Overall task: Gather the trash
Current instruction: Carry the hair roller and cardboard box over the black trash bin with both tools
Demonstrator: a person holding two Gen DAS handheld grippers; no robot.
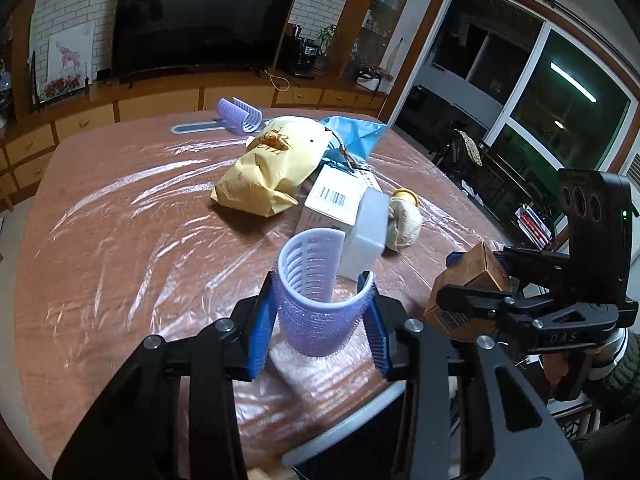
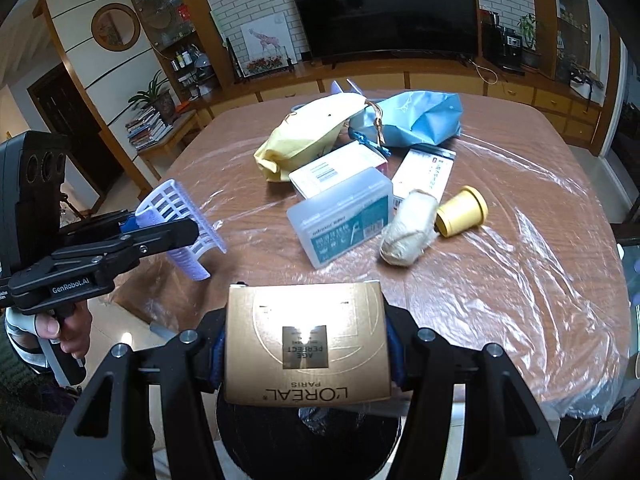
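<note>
Left claw [image 1: 320,316] clamps hair roller [image 1: 316,304]; right claw [image 2: 306,340] clamps gold box [image 2: 306,344].

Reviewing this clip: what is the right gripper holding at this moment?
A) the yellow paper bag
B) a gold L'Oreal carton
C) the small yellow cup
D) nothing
B: the right gripper is clamped on the gold L'Oreal carton over the table's near edge, while the left gripper holds a purple hair roller.

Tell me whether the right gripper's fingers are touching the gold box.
Touching. The right wrist view shows the gold box clamped between the right gripper, both blue pads pressed against its sides with no gap.
</note>
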